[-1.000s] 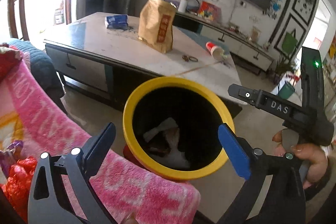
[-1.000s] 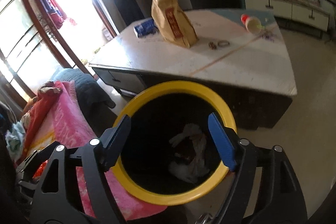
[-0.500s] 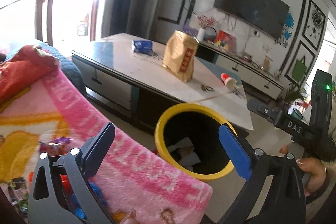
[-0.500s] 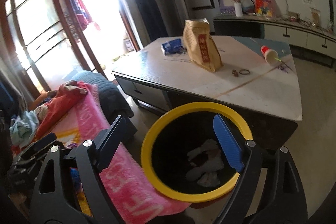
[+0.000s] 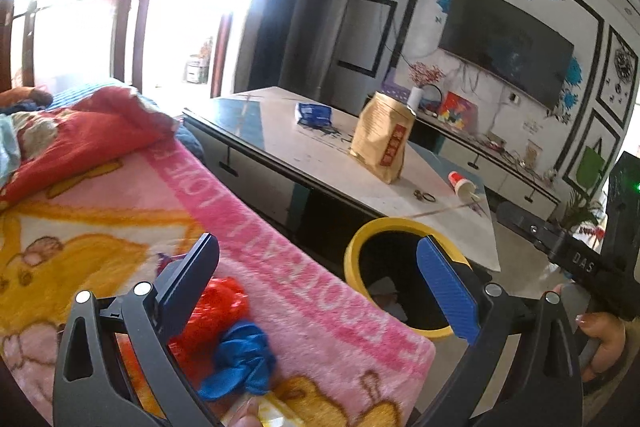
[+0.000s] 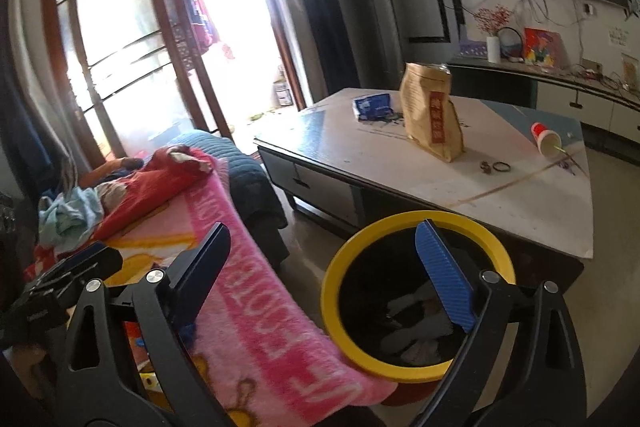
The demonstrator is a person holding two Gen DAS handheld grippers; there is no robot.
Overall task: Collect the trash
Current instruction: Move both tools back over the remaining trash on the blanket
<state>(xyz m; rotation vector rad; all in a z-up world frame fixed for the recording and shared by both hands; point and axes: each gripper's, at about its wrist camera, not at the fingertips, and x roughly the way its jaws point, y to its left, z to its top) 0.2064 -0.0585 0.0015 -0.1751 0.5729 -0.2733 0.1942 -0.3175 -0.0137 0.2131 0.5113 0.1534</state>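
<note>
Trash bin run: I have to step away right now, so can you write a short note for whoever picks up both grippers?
Left gripper: open, nothing between its jaws.
Right gripper: empty, jaws opening.
Yellow-rimmed trash bin stands on the floor between the pink blanket and the coffee table; crumpled white paper already lies inside.
Left: red wrapper and blue wrapper on the blanket under the left gripper; tipped paper cup and blue packet on the table. The brown paper bag may not be trash.
</note>
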